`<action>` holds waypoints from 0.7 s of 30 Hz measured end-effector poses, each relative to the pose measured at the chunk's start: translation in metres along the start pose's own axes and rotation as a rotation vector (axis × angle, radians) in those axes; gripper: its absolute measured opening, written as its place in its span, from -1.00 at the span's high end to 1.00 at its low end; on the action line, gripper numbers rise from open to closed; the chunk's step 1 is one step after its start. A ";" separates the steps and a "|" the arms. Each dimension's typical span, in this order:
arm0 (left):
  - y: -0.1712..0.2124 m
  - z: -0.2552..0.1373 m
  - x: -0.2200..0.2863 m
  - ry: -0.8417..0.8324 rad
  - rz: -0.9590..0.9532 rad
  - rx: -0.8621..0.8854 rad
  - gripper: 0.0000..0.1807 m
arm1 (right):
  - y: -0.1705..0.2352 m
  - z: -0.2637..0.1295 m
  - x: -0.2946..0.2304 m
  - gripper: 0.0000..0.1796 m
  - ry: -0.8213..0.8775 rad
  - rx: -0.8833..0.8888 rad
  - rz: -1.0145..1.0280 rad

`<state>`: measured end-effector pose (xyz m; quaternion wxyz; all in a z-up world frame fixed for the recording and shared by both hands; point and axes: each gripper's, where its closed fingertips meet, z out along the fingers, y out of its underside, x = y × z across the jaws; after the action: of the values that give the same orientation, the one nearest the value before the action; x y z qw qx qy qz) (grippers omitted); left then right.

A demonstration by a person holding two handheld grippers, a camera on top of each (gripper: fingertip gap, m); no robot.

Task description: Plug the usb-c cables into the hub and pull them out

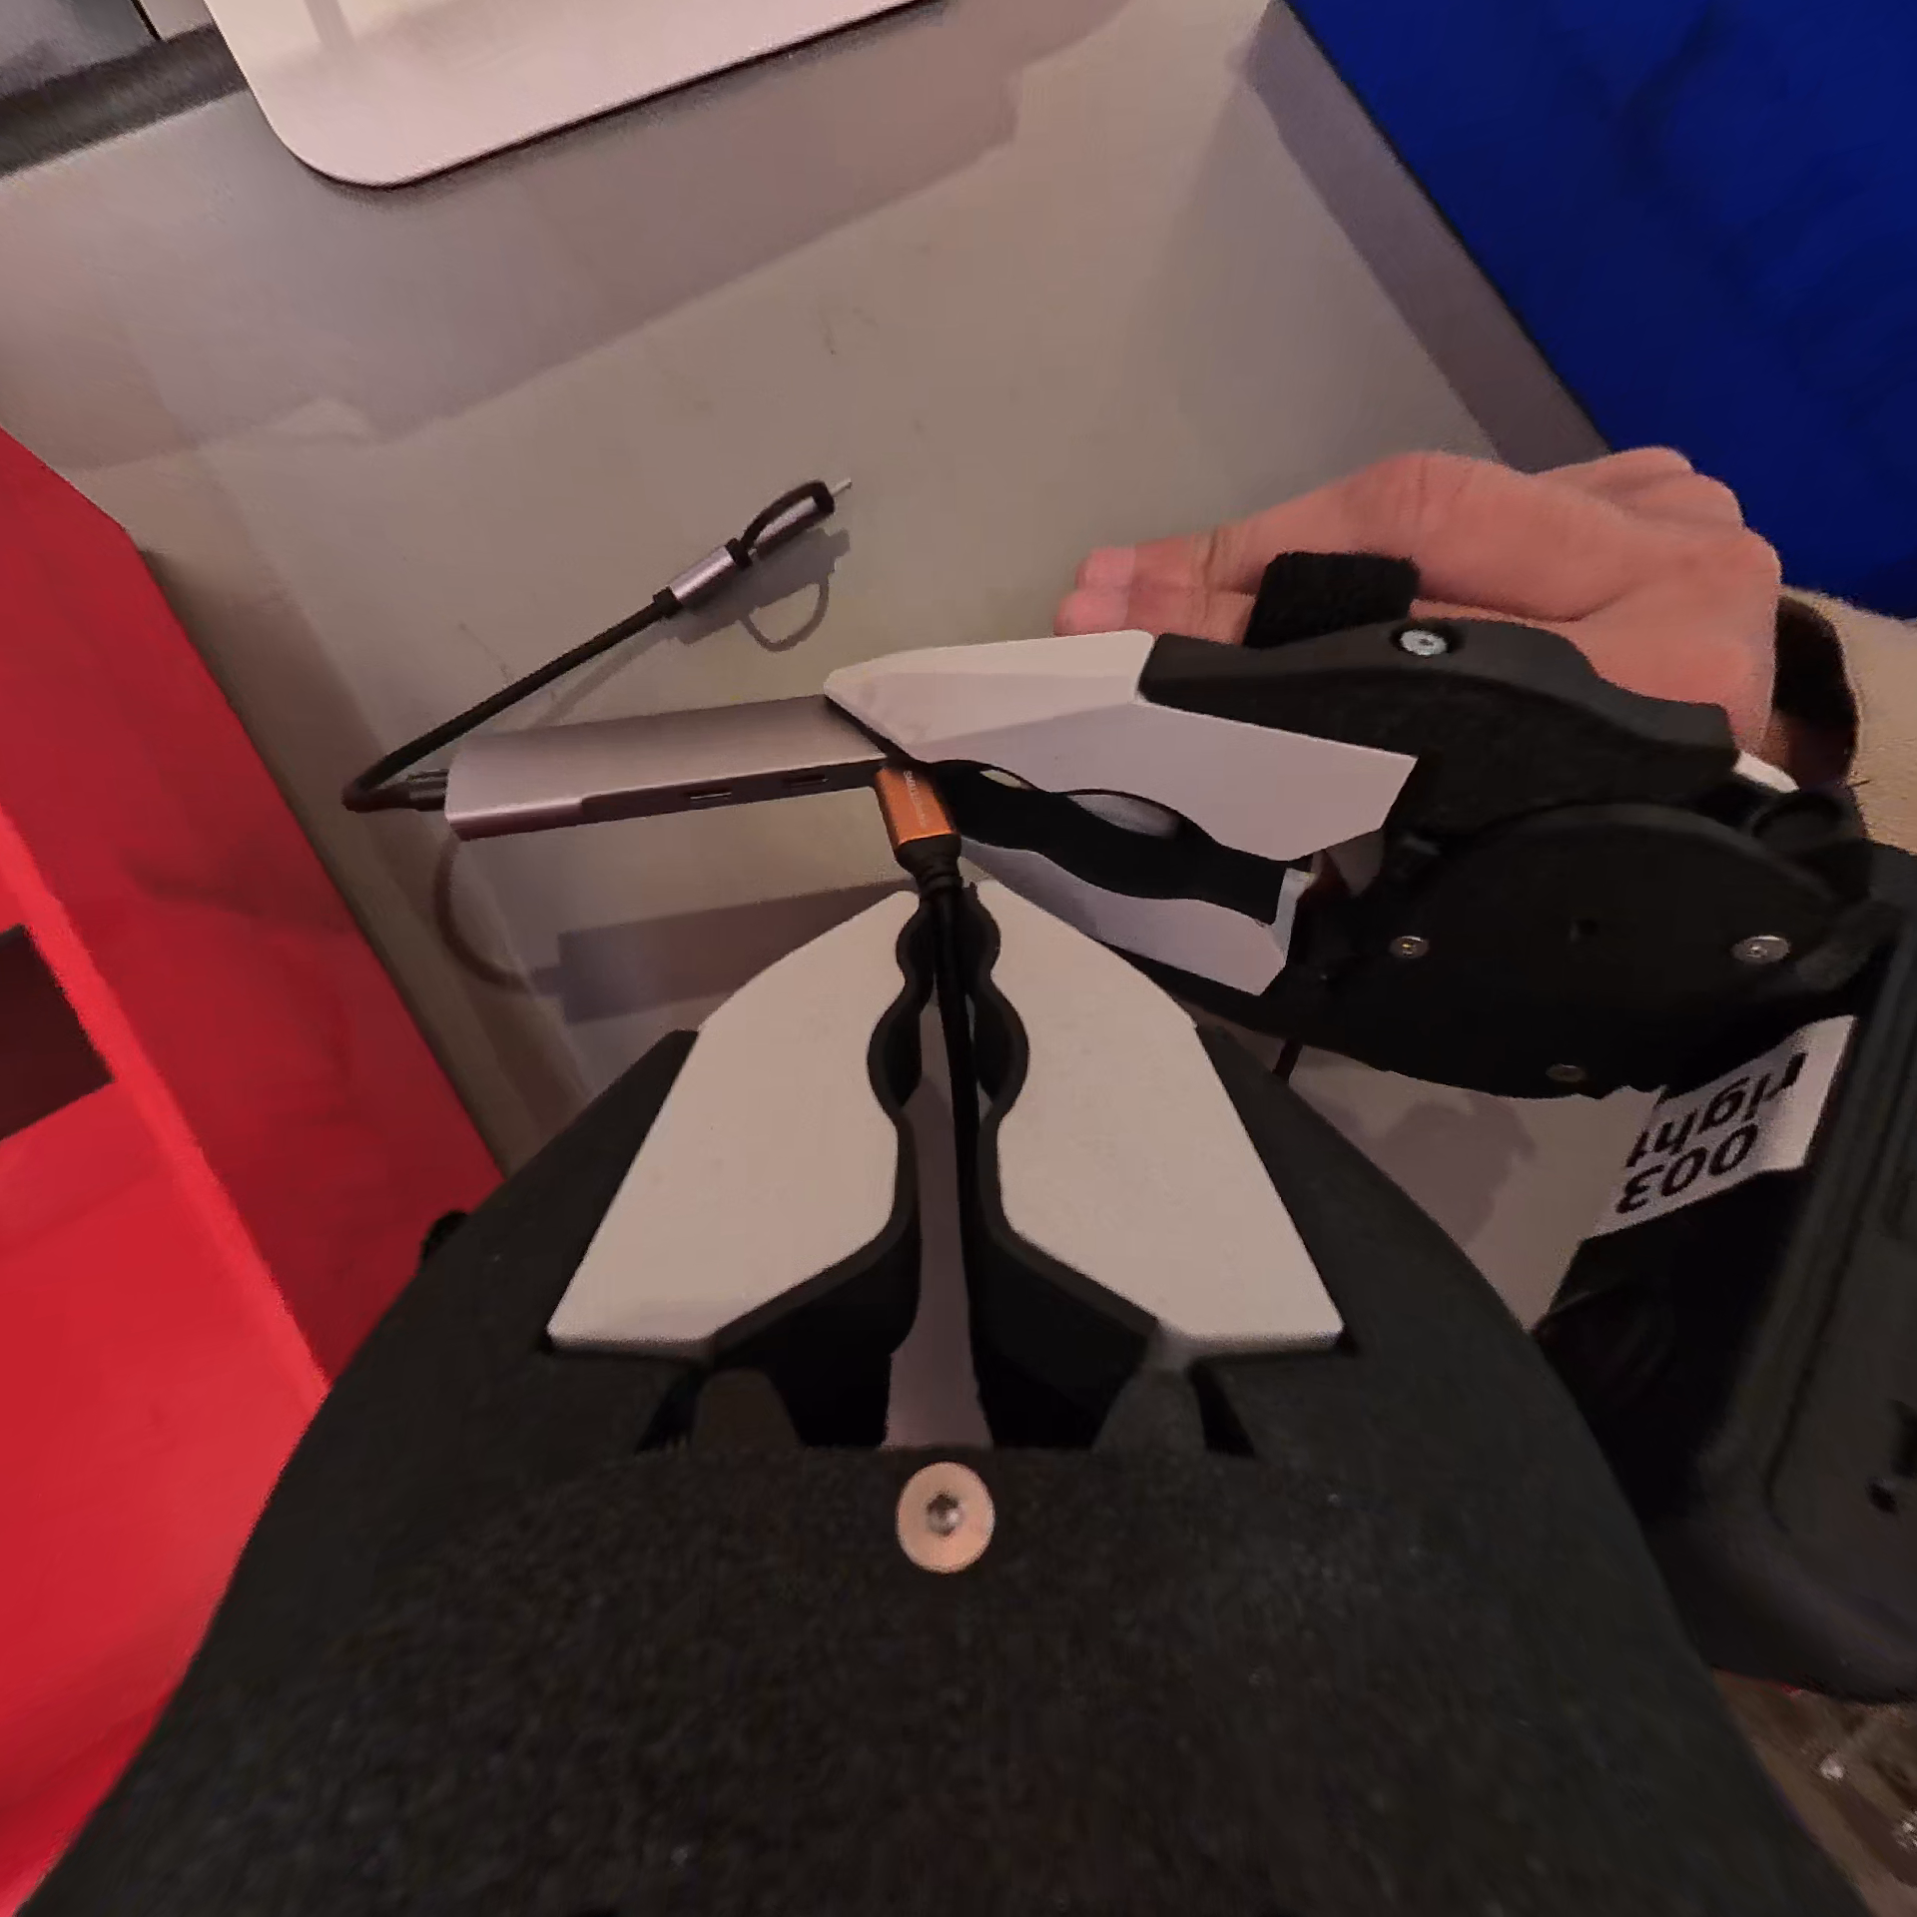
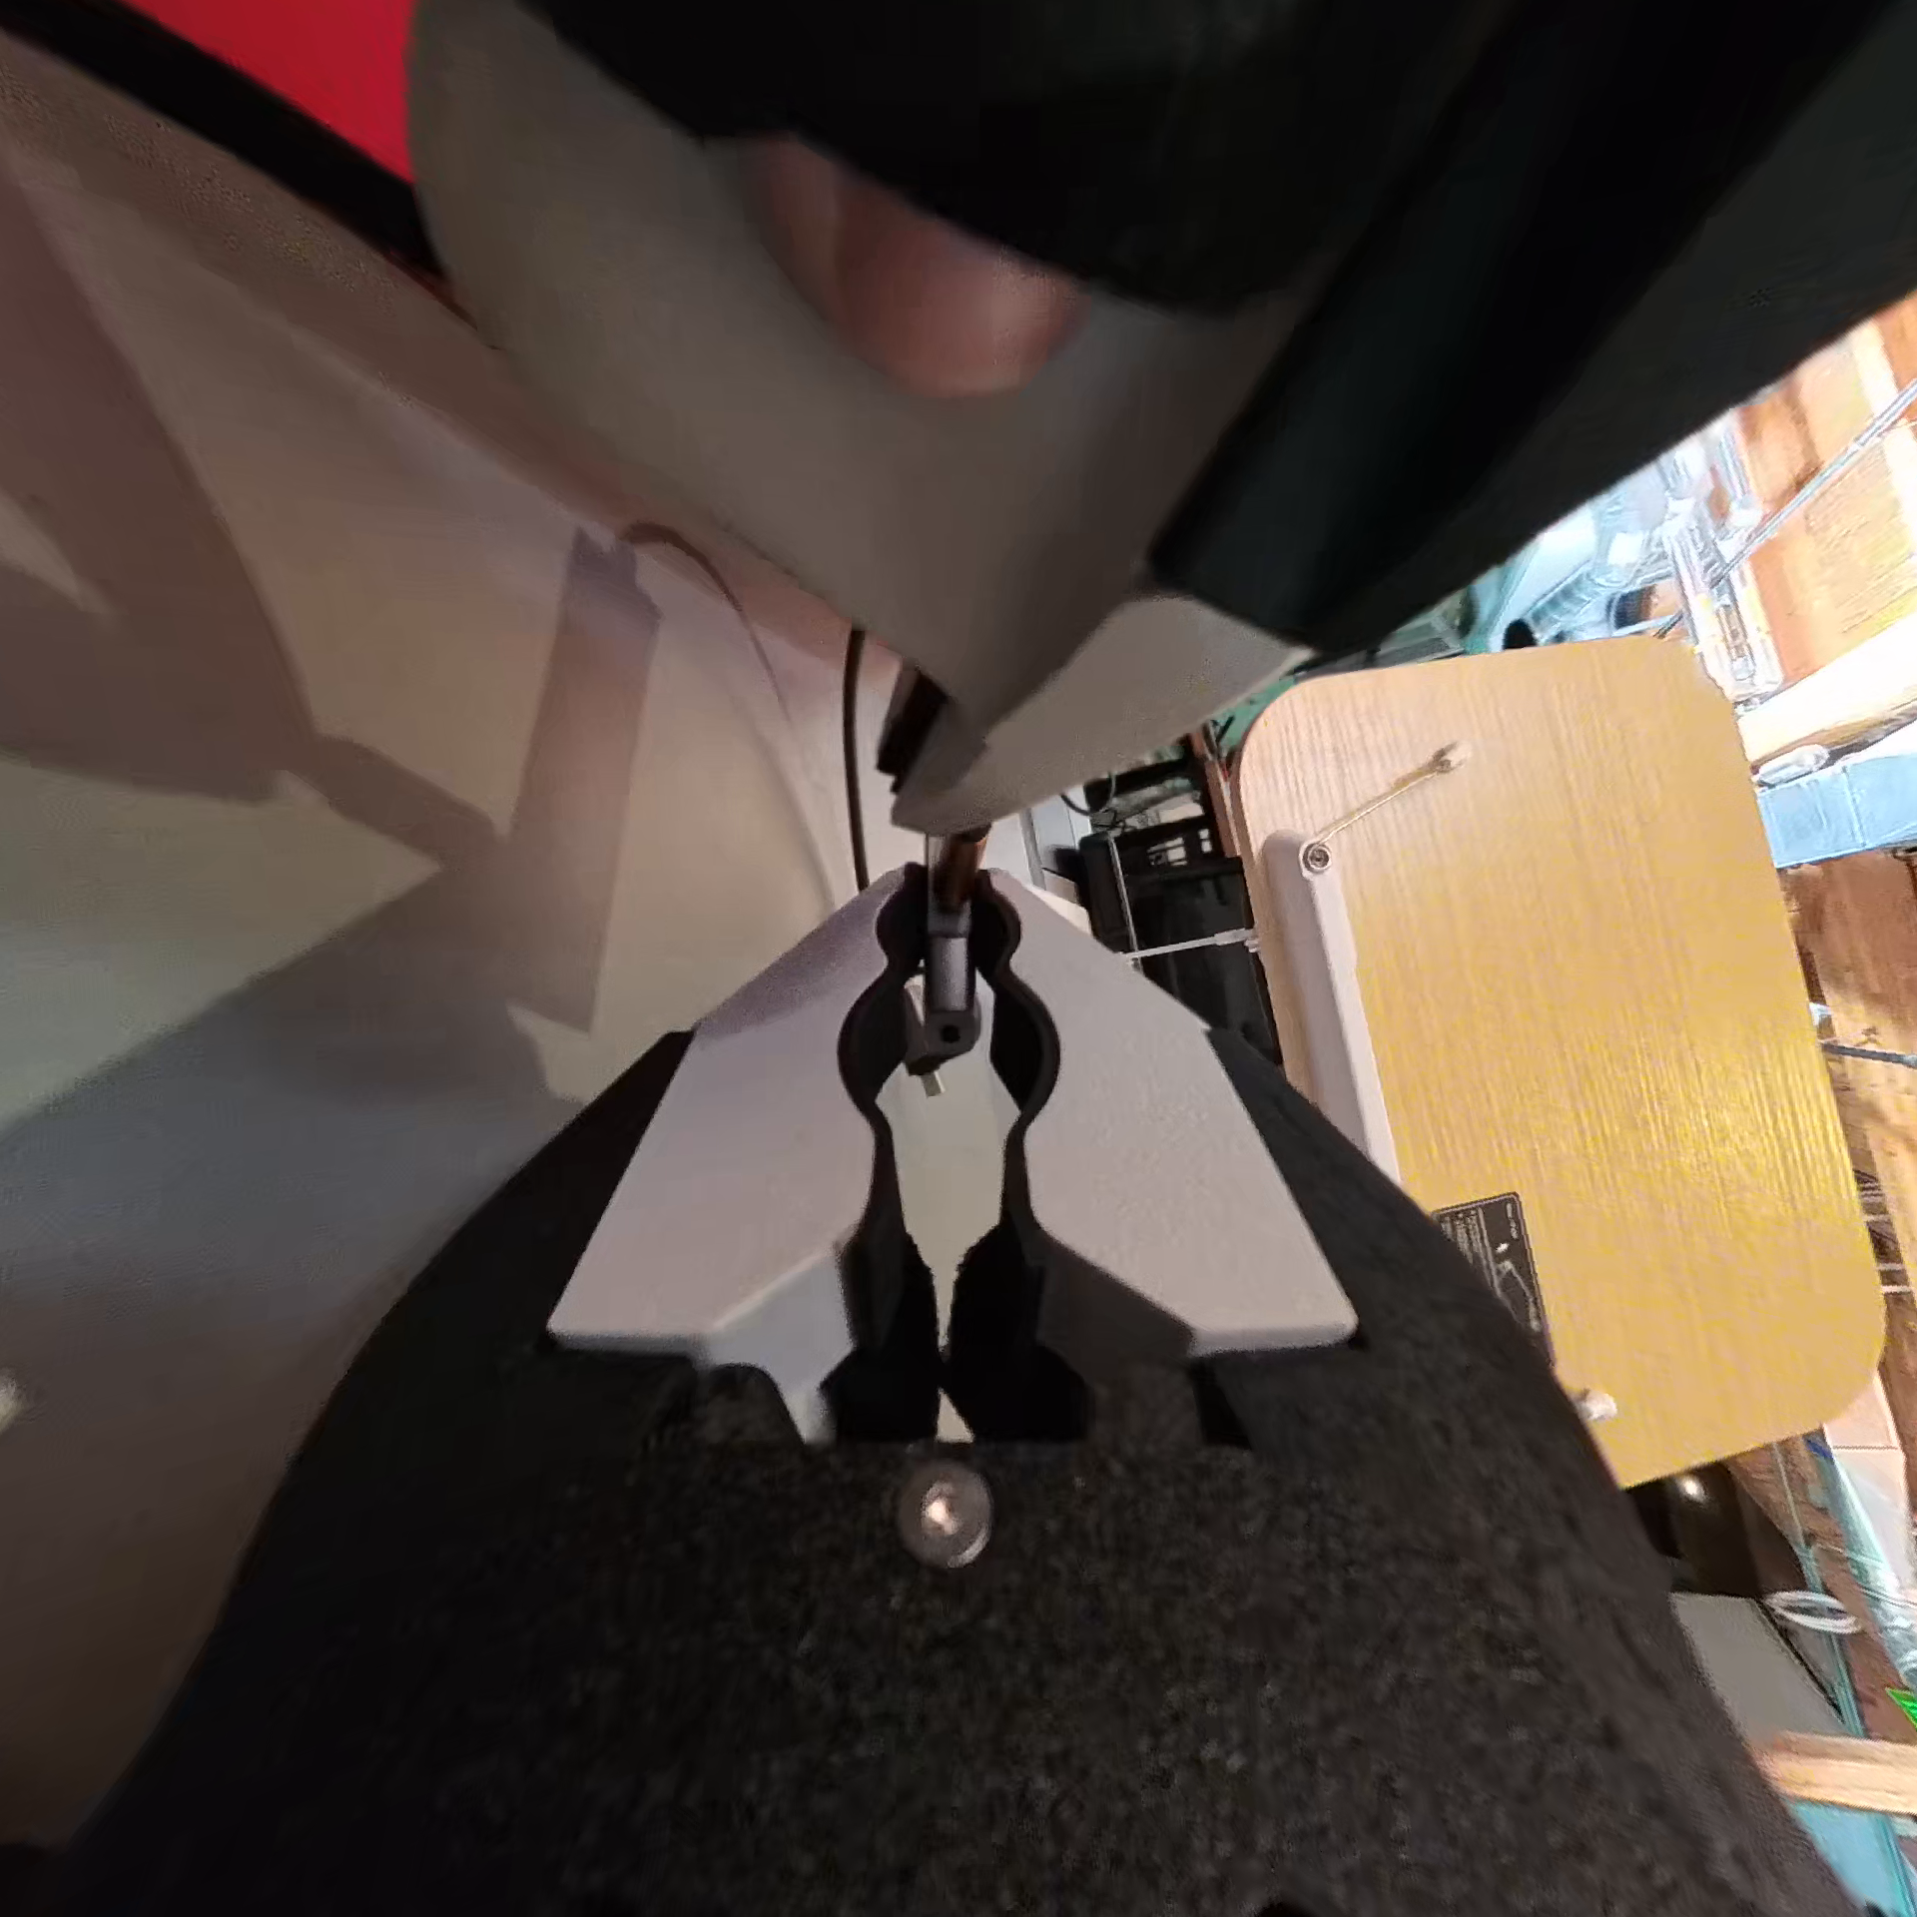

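Observation:
A grey USB hub [image 1: 643,768] is held level a little above the grey table [image 1: 934,363], with its shadow below. My right gripper [image 1: 892,747] comes in from the right and is shut on the hub's right end. In the right wrist view the hub end [image 2: 949,985] sits between the right gripper's [image 2: 946,882] fingers. My left gripper [image 1: 944,903] is shut on a black cable [image 1: 960,1037] just behind its orange USB-C plug [image 1: 911,809]. The plug's tip meets the hub's side face beside two free ports. How deep it sits is hidden.
The hub's own short black lead ends in a grey plug [image 1: 705,571] lying on the table behind. A red object [image 1: 156,934] stands at the left, a pale flat base [image 1: 467,73] at the back, blue cloth [image 1: 1660,259] at the right. A wooden board [image 2: 1556,1037] lies beyond the table edge. Some 5 cm of space lies between my two pairs of fingers.

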<state>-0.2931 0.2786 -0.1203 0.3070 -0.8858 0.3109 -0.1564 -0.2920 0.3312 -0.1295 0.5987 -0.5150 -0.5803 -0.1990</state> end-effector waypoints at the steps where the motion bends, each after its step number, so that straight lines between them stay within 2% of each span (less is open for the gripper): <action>1: -0.001 0.000 0.000 -0.008 0.005 0.011 0.96 | 0.001 0.000 0.001 0.91 -0.001 -0.004 0.016; 7: 0.002 0.006 0.001 -0.051 0.020 0.050 0.97 | 0.004 -0.002 0.003 0.91 0.000 -0.030 0.061; 12: -0.005 0.008 0.010 0.000 -0.007 0.132 0.97 | 0.004 -0.002 0.004 0.91 0.016 -0.036 0.077; 21: 0.000 -0.010 -0.010 -0.037 0.010 0.114 0.96 | -0.010 -0.007 0.010 0.91 0.050 0.118 0.064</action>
<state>-0.3049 0.2806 -0.1132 0.3637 -0.8680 0.3002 -0.1558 -0.2944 0.3246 -0.1157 0.6483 -0.4920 -0.5592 -0.1582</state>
